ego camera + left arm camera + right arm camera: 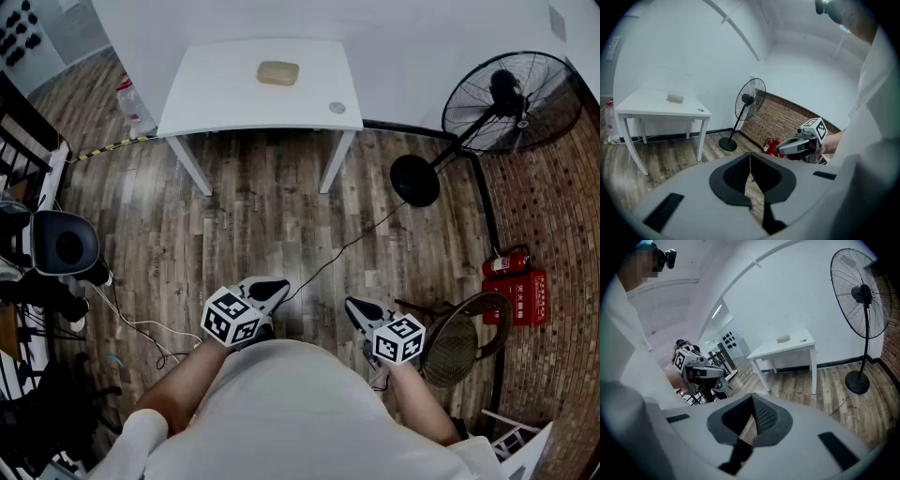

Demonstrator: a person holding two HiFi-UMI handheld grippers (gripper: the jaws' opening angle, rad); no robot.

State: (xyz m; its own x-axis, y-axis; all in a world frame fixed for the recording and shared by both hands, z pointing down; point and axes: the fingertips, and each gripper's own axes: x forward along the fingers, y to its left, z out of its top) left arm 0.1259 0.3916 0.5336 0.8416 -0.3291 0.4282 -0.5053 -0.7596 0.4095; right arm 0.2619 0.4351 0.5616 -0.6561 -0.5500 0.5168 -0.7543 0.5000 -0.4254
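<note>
I hold both grippers close to my body, above the wooden floor (262, 234) and far from the table. My left gripper (272, 287) (750, 154) is shut, its dark pads meeting at the tips with nothing between them. My right gripper (355, 306) (753, 397) is shut and empty too. Each shows in the other's view: the right gripper (799, 144) and the left gripper (702, 372). A white table (225, 103) (647, 110) (797, 348) stands ahead against the wall. On it lie a tan block (278, 72) (675, 98) (783, 339) and a small round disc (337, 108).
A black pedestal fan (502, 98) (751, 101) (860, 294) stands right of the table, its cable (347, 246) running across the floor. Red fire extinguishers (514, 281) and a wicker chair (459, 337) are at the right by a brick wall. Dark equipment (56, 248) crowds the left.
</note>
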